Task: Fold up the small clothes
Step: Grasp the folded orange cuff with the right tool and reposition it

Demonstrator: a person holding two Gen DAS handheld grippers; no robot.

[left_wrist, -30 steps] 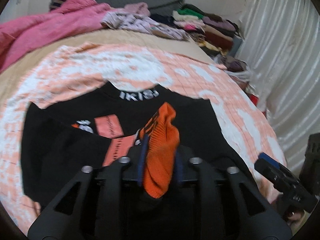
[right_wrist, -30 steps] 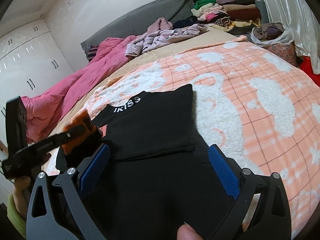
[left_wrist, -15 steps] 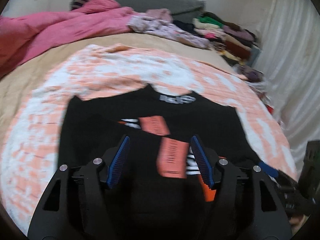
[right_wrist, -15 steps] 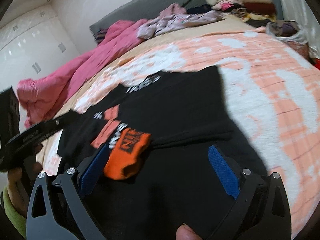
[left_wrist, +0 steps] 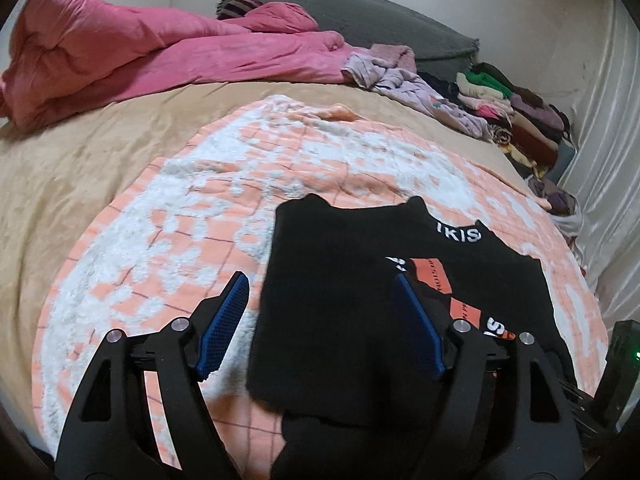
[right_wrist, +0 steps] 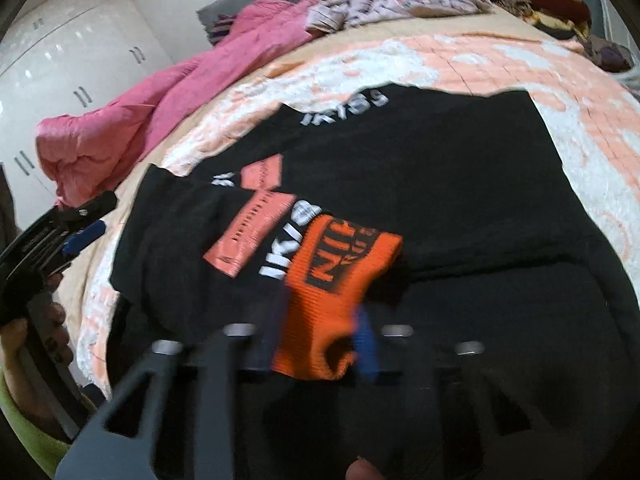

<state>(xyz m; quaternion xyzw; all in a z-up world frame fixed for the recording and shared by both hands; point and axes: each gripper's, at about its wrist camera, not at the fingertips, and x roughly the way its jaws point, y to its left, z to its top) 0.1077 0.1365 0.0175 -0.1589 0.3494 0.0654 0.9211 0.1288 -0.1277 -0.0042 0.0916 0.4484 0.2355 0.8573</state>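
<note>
A black top (left_wrist: pixel 352 292) with white "IKISS" lettering and orange patches lies spread on the peach-and-white blanket (left_wrist: pixel 168 240). It also shows in the right wrist view (right_wrist: pixel 460 184). My left gripper (left_wrist: pixel 320 320) is open and empty above the top's left edge. My right gripper (right_wrist: pixel 320 332) is shut on the orange ribbed cuff (right_wrist: pixel 340 276) with black lettering, which rests on the top's front. The left gripper (right_wrist: pixel 72 228) shows at the left edge of the right wrist view.
A pink duvet (left_wrist: pixel 140 52) lies bunched at the head of the bed. Loose lilac clothes (left_wrist: pixel 404 80) and a stack of folded clothes (left_wrist: pixel 516 116) sit at the back right. A white curtain (left_wrist: pixel 608 160) hangs on the right. White wardrobe doors (right_wrist: pixel 60 92) stand left.
My left gripper let go of the orange cuff, opened and swung left over the top's left edge. My right gripper closed on the orange cuff.
</note>
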